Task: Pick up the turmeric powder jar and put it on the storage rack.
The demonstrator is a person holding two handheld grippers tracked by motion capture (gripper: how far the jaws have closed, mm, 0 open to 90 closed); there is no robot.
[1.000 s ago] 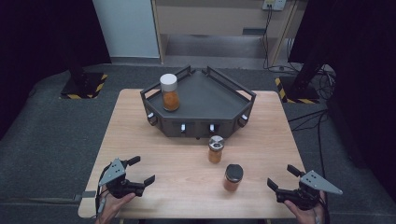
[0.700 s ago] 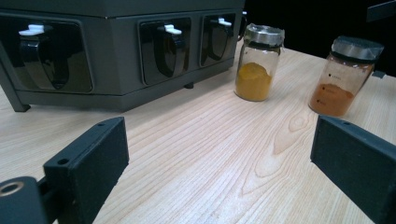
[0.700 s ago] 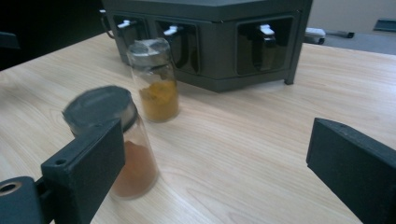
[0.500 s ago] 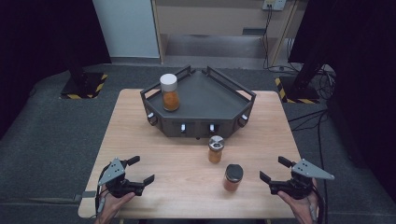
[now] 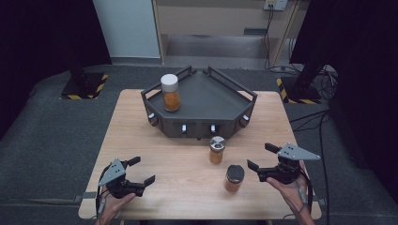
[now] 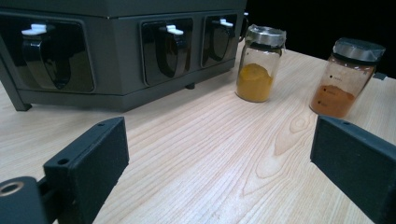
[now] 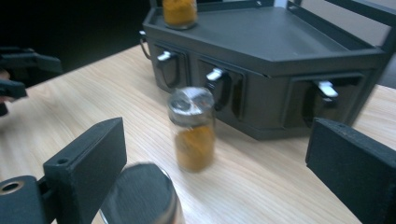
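The high view looks forward and down on the whole table (image 5: 141,136) from above its near edge. Each gripper view sits low and close to the wood — both face the dark rack (image 6: 116,51) and share the two metal-lidded jars (image 7: 191,128) before it.

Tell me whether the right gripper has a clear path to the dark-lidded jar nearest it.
Probably yes. The right gripper has its jaws open and faces the dark-lidded jar, with bare table between them. The silver-lidded jar stands farther back, out of the way.
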